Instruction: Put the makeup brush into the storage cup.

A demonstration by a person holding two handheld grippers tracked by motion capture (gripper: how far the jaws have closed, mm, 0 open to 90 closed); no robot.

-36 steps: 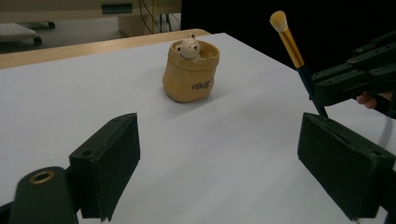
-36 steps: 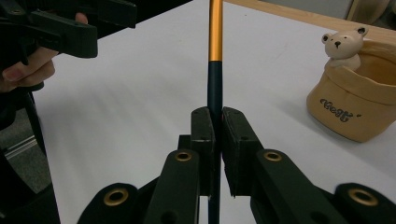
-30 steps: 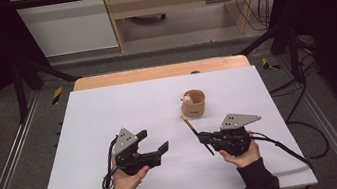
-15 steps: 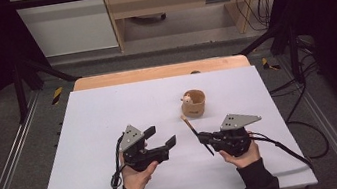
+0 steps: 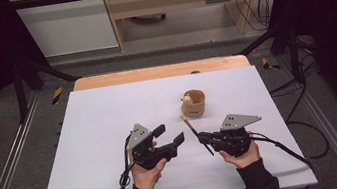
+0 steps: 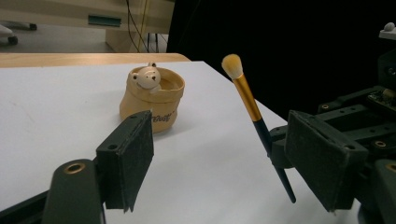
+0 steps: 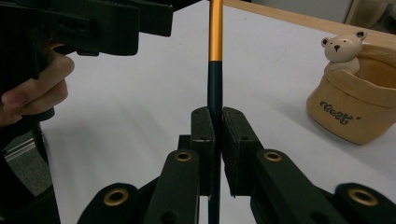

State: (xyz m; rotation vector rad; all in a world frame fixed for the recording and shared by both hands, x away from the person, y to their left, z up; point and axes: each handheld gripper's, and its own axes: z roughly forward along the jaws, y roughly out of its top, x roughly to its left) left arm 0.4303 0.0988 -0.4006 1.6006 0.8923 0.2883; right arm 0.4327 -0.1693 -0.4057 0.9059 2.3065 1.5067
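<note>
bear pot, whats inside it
A small bear figure peeks over the rim of the bear pot. Beyond it only the upper inner wall shows; the bottom is hidden by the pot's own wall.

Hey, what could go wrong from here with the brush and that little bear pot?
The right gripper pinches the brush low on its thin dark handle, so the long gold end could pivot or slip. The left gripper, whose jaws have just been closing with nothing between them, sits close by and might knock it. The small bear pot looks light and may tip if bumped.
</note>
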